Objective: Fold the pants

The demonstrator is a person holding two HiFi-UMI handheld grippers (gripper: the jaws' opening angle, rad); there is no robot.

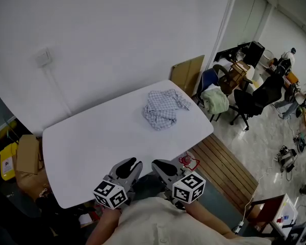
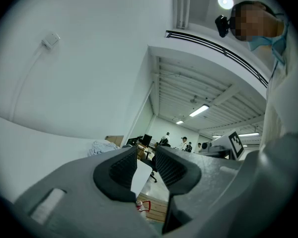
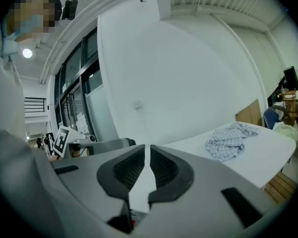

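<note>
Nothing folded yet: pants [image 1: 163, 109] left crumpled on surface [image 1: 86, 142]. Left gripper [image 1: 131, 165] jaws held slightly apart, right gripper [image 1: 159, 165] jaws pressed together, nothing gripped.

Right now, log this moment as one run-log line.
stage: folding not started | item: crumpled blue-checked cloth pants, far right end of white table, untouched | left gripper: open, empty | right gripper: shut, empty

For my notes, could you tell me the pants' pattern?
Pants: blue-white check, best in head view.
</note>
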